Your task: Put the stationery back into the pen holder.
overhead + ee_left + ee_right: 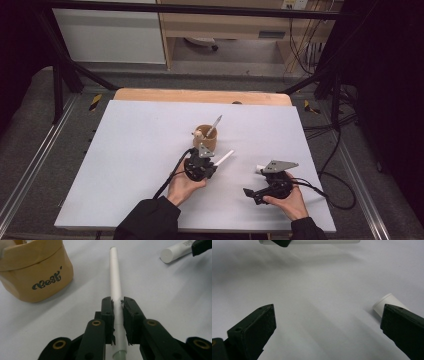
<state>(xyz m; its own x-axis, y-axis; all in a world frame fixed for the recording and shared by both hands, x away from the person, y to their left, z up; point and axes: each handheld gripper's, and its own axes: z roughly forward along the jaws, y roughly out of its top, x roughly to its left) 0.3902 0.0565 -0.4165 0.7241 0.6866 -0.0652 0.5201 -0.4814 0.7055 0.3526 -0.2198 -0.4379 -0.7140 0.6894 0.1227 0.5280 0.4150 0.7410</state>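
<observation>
My left gripper (213, 165) is shut on a long white pen (224, 158), which slants up to the right just off the white table. In the left gripper view the jaws (117, 301) pinch the pen (115, 282) near its lower end. A brown paper cup (205, 138) with dark lettering (35, 272) stands just behind it, a grey pen (215, 125) sticking out. My right gripper (256, 182) stands wide open and empty (329, 307) near the front right. A short white tube (260, 169) lies by its right jaw, its end (384, 303) peeking past that jaw.
The white table sheet (140, 150) lies on a wooden top (150, 95). Black cables trail from both grippers, one looping off the right edge (340, 200). A dark metal frame (60, 75) and shelving stand beyond the far edge.
</observation>
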